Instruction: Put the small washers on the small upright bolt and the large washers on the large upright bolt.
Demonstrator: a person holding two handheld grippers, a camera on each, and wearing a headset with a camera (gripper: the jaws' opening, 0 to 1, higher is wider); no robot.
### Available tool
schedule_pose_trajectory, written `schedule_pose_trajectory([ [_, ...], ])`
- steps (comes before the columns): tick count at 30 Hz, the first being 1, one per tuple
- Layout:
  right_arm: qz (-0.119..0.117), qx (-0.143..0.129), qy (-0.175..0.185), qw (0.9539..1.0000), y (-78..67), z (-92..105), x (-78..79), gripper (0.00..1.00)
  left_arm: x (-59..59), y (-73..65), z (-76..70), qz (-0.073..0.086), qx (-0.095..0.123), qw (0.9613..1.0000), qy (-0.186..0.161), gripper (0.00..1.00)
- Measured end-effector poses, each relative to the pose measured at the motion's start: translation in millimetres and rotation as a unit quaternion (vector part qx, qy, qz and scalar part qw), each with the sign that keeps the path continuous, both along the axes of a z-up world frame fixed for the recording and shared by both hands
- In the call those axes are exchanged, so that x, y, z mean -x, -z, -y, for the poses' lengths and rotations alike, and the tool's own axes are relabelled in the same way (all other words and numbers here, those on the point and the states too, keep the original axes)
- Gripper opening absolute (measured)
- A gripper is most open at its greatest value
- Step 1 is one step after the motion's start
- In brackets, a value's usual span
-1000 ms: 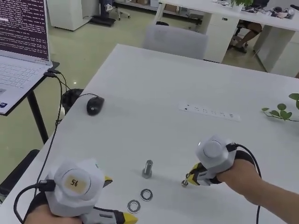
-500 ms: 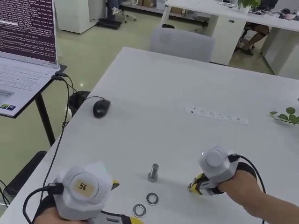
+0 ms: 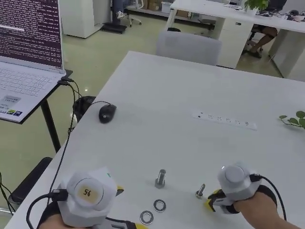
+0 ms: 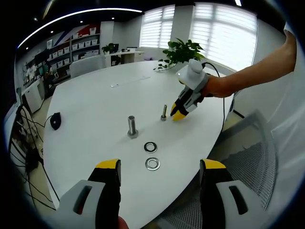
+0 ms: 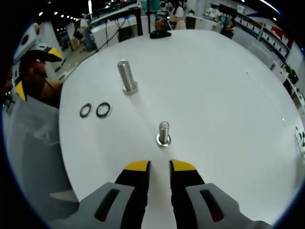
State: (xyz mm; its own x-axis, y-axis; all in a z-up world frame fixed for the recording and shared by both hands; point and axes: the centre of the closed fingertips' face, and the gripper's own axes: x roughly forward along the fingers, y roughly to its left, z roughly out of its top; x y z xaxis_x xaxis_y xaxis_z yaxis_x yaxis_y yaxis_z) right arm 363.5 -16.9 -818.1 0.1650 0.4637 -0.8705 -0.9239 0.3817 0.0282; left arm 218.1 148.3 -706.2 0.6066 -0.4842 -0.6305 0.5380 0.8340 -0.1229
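Observation:
The large upright bolt (image 3: 161, 178) stands mid-table, with the small upright bolt (image 3: 200, 191) to its right. Two washers (image 3: 159, 205) (image 3: 147, 217) lie flat just in front of the large bolt. My right gripper (image 3: 210, 202) sits just behind the small bolt (image 5: 164, 132), its jaws a narrow gap apart and holding nothing (image 5: 160, 167). My left gripper (image 4: 159, 168) is open wide and empty, a little short of the washers (image 4: 150, 146) (image 4: 153, 164). The large bolt (image 4: 132, 127) stands beyond them.
A black mouse (image 3: 107, 113) and its cable lie at the table's left edge. A white power strip (image 3: 224, 120) lies further back. A laptop (image 3: 26, 62) stands on a side stand to the left, and a grey chair (image 3: 188, 46) at the far edge.
My right gripper has drawn back from the small bolt, which now stands free. The left gripper has held still; the head camera has shifted.

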Motion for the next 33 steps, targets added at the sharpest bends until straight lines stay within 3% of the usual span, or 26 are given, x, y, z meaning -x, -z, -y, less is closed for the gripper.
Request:
schedule_pose_trajectory([
  [3,-0.005,-0.016,0.041,0.9990,0.2,10.1,13.3,0.18,-1.6,-0.3,0.5,0.001,0.002,1.0000,0.002,0.67],
  [8,-0.009,-0.046,0.109,0.9929,-0.3,27.4,36.5,0.19,-5.3,0.5,1.1,-0.001,0.002,1.0000,0.009,0.67],
  [15,-0.020,-0.057,0.144,0.9877,-2.0,45.7,73.3,0.22,-16.6,-0.2,1.7,-0.002,-0.003,0.9997,0.023,0.67],
  [21,-0.030,-0.066,0.165,0.9836,-0.1,56.4,93.9,0.25,-29.3,-6.0,2.7,0.005,-0.004,0.9996,0.027,0.66],
  [28,-0.040,-0.079,0.184,0.9789,-0.8,58.4,111.2,0.28,-38.0,-8.1,5.5,0.009,-0.005,0.9995,0.029,0.66],
  [33,-0.044,-0.085,0.180,0.9790,-1.8,57.5,113.4,0.30,-42.3,-8.5,9.0,0.010,-0.006,0.9995,0.031,0.66],
])
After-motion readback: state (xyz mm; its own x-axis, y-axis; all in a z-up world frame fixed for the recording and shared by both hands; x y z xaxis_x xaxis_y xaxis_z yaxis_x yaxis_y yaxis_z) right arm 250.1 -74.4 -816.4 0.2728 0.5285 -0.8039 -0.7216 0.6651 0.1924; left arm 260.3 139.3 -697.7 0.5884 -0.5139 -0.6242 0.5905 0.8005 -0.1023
